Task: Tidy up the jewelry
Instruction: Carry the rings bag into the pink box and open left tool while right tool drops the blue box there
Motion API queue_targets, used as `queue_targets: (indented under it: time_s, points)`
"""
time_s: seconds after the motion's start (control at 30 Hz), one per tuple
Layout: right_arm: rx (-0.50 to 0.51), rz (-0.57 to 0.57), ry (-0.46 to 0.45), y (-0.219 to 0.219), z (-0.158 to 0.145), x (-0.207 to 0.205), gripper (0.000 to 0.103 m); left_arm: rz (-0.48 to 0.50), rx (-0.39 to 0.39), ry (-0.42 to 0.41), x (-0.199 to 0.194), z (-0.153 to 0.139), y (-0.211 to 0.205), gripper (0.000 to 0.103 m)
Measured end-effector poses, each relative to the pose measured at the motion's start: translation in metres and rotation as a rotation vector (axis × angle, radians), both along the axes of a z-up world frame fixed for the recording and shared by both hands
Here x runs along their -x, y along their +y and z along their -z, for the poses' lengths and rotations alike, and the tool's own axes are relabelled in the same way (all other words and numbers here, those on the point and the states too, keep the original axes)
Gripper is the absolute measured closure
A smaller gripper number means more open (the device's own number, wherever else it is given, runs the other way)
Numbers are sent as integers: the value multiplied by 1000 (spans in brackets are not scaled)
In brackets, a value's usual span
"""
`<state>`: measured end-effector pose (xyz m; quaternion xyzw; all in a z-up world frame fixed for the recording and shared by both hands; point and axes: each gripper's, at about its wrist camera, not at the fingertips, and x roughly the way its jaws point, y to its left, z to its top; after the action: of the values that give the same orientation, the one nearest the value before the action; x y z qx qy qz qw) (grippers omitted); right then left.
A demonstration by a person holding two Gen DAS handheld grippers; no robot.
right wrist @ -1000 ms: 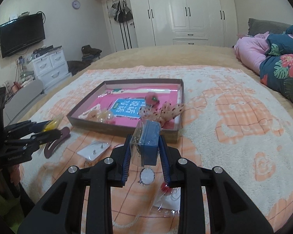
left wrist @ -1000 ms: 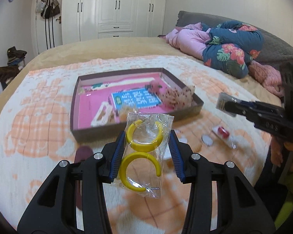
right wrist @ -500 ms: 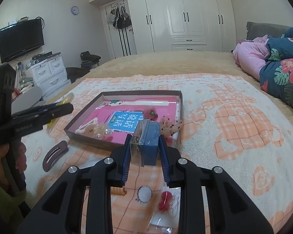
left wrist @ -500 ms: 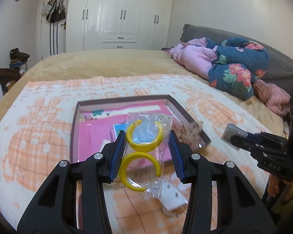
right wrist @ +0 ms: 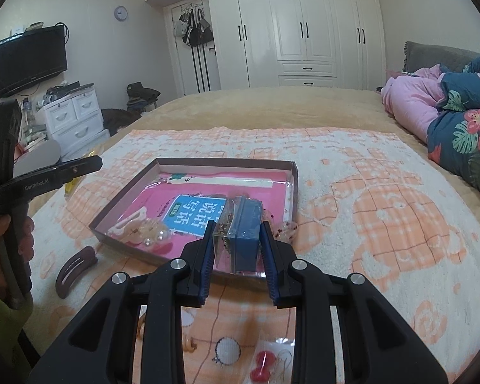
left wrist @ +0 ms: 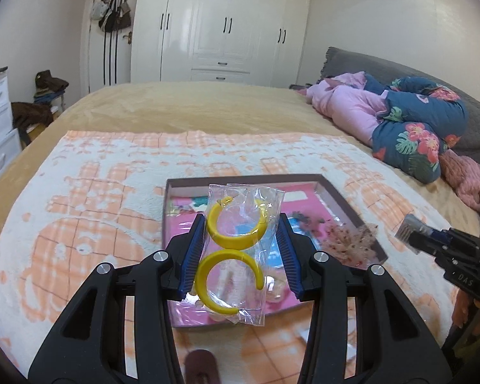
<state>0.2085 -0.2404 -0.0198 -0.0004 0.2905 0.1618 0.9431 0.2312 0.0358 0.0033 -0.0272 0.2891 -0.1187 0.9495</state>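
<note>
earrings, yellow hoops in a clear bag [left wrist: 236, 249], sit clamped in my left gripper [left wrist: 240, 252] at frame centre; my right gripper [right wrist: 236, 243] pinches a bagged blue card [right wrist: 244, 233] above the shallow box [right wrist: 128, 198].

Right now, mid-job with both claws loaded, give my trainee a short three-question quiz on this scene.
1. True or false: the left claw grips a clear bag of yellow hoop earrings.
2. What does the right claw hold? A) a red bead B) a clear packet with a blue card C) a hair clip
3. Fill in: the brown hair clip lies on the blanket, ____ the tray.

Key: 1 true; 2 B; 3 outside.
</note>
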Motion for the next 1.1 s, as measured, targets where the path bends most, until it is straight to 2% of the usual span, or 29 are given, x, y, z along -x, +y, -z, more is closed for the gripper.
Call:
queue_targets:
  time_s: [0.5,1.1]
  points:
    - [26,11,20,24,5,-41,77,-34,42,96,-39,45,30,67]
    - [40,8,166,61,45,-86,77,-17,60,159,-53,65,29,67]
